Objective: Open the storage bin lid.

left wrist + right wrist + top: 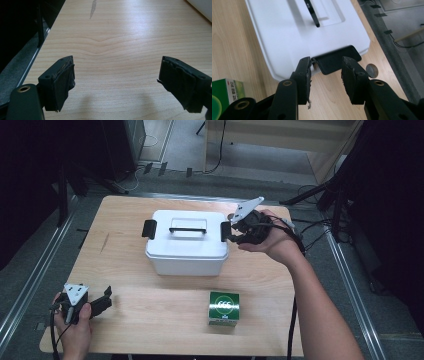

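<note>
Reaching level at white box's [187, 242] black side latch [337, 59], right tool [325, 75] part-open around it, left tool [116, 80] wide open, resting low on table [150, 310].

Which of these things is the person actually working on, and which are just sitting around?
In use: white box, its black side latch, right gripper.
Lying about: green carton, coin, left gripper held over bare table.

Beyond the right gripper's fingers [305, 75], the white box [294, 37] runs off the top edge, its far latch unseen. The near latch [335, 61] slips partly behind the fingers. Left of them, the green carton [227, 91] is cropped, its print unreadable.
</note>
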A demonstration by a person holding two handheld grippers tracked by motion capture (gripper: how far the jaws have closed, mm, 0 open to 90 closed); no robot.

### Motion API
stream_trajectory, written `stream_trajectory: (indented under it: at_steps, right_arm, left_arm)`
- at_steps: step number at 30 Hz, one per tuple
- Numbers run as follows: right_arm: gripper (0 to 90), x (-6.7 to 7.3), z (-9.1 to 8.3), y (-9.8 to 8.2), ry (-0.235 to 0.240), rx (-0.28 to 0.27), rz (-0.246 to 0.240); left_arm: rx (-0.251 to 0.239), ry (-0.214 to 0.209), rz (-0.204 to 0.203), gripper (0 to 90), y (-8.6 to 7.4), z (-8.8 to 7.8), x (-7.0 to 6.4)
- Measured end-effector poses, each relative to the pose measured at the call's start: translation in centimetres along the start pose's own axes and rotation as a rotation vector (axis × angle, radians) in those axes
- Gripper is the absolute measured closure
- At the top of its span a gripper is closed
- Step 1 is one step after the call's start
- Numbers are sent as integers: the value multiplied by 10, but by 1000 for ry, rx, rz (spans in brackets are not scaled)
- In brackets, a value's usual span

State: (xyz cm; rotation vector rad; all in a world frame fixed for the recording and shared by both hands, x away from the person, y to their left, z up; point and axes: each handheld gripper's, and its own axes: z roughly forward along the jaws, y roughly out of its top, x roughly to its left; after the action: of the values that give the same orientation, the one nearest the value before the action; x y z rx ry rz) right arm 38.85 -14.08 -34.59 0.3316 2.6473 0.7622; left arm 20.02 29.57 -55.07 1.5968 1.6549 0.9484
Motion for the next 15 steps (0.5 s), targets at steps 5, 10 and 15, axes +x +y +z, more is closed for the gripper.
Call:
stream_trajectory:
  at_steps: [5,10,15]
  right_arm:
    - [650,-1,13,16,-48,77,-144]
    - [648,-1,19,29,-44,105,-181]
    - [655,1,23,46,8,139,-198]
  left_arm:
    - [-4,3,-5,136,0,0,0]
    - [-3,0,-8,136,0,0,0]
    - [1,-5,-6,136,0,0,0]
